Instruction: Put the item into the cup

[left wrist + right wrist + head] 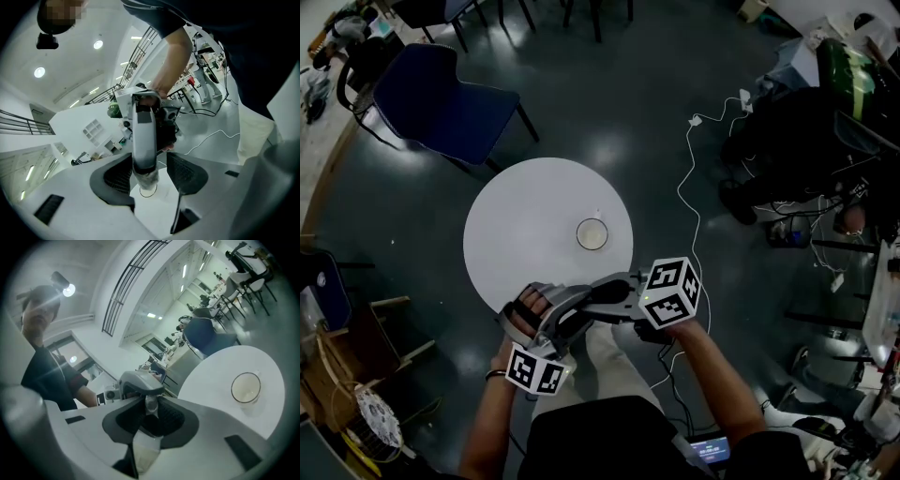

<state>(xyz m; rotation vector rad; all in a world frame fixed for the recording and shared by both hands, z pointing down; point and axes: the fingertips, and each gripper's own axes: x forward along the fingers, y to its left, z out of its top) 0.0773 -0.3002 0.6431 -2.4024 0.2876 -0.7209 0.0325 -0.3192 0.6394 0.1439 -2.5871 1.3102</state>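
Head view, from above a round white table (525,225): we hold the two grippers tip to tip at its near edge, just above our knees. The right gripper (151,419) has its jaws clenched on the small pale item (152,405), which sits pinched between the dark pads in the right gripper view. The left gripper (150,174) stands released, its jaws spread wide on either side of the right gripper's tip without pressing on it; the item shows there as a translucent stub at that tip. The glass cup (592,234) stands upright and alone on the far right part of the table, apart from both grippers. A blue chair (441,94) waits beyond the table, and a white cable (686,187) trails across the dark floor to the right.
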